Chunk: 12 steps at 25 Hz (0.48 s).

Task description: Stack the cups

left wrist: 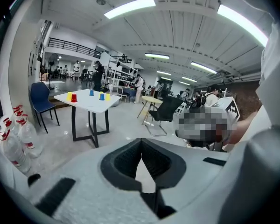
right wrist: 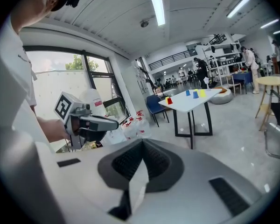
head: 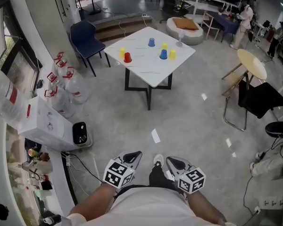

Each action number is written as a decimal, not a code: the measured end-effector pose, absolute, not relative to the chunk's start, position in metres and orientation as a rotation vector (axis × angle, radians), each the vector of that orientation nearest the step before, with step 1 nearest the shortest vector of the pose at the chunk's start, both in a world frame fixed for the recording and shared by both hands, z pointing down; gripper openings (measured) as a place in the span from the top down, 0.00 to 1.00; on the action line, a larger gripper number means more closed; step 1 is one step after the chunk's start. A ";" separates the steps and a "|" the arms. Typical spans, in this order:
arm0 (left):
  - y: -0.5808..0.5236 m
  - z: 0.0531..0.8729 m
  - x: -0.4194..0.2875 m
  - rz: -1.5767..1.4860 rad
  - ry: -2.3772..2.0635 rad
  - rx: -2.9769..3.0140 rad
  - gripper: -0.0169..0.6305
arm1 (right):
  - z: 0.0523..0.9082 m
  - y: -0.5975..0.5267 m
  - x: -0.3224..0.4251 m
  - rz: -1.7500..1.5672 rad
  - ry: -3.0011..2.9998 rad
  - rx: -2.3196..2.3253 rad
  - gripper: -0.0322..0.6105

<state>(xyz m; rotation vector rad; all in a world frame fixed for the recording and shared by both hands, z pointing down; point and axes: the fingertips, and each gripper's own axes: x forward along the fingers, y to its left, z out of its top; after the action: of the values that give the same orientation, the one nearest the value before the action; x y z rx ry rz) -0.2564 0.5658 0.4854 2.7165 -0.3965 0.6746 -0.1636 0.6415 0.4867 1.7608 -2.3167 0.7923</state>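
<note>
Holding nothing: left gripper [head: 134, 157] and right gripper [head: 172, 162] both clenched shut, side by side close to the body [head: 146, 208]. Well apart from the table [head: 146, 69] ahead, bearing six unstacked cups [head: 163, 54]: red cup [head: 127, 57] just beside a yellow cup [head: 122, 52] at left, blue cup [head: 151, 42] farther back, three more at right.
</note>
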 end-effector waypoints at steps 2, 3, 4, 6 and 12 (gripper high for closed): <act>0.541 0.481 -0.239 0.676 -0.416 2.720 0.96 | 0.482 0.616 -0.145 0.779 -2.335 1.759 0.94; 0.528 0.476 -0.228 0.671 -0.425 2.729 0.96 | 0.479 0.601 -0.133 0.765 -2.342 1.761 0.94; 0.514 0.470 -0.216 0.662 -0.435 2.738 0.96 | 0.475 0.587 -0.120 0.752 -2.348 1.763 0.94; 0.487 0.458 -0.194 0.643 -0.460 2.752 0.96 | 0.465 0.557 -0.095 0.730 -2.363 1.766 0.94; 0.429 0.442 -0.143 0.626 -0.524 2.756 0.96 | 0.446 0.486 -0.038 0.660 -2.417 1.718 0.94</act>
<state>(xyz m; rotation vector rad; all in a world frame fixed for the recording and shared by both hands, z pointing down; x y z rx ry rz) -0.1430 0.4290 0.4422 2.7555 -0.5239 0.6261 -0.0385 0.4864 0.4455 1.7185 -2.4170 0.6599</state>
